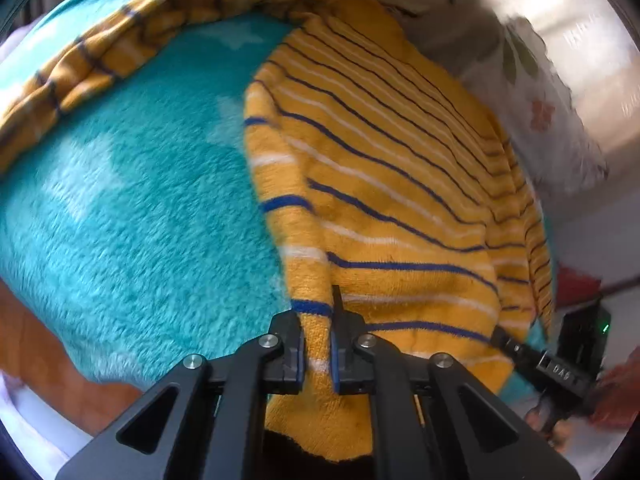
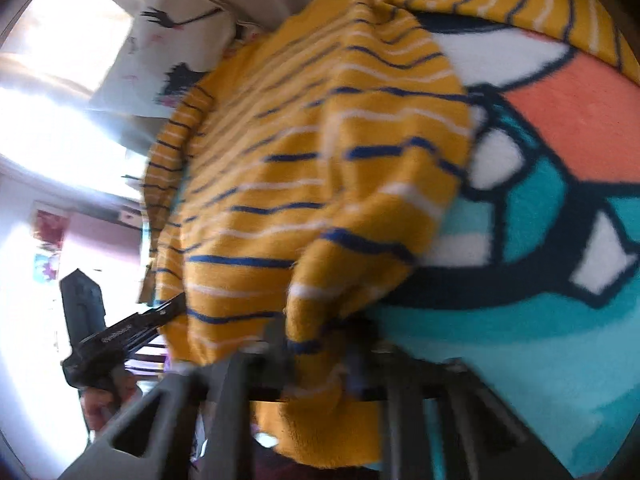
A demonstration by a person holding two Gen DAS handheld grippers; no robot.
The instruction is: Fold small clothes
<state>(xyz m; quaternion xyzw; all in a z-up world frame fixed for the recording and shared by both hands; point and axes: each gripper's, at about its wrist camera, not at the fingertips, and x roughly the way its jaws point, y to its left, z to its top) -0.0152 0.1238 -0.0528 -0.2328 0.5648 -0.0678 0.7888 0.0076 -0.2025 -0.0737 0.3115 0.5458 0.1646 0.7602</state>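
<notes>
Gripping a fold of the yellow striped sweater [image 1: 384,184], the left gripper [image 1: 317,344] has its two fingers [image 1: 289,344] closed on the knit edge, which passes between them and hangs below. Ahead of the fingers the sweater spreads over the teal blanket [image 1: 120,208], with one sleeve [image 1: 100,52] lying far in front. The right gripper [image 2: 320,364] is blurred, but sweater cloth [image 2: 320,184] sits bunched between its fingers and seems pinched there. Left of these fingers the other gripper [image 2: 128,332] holds the same garment.
</notes>
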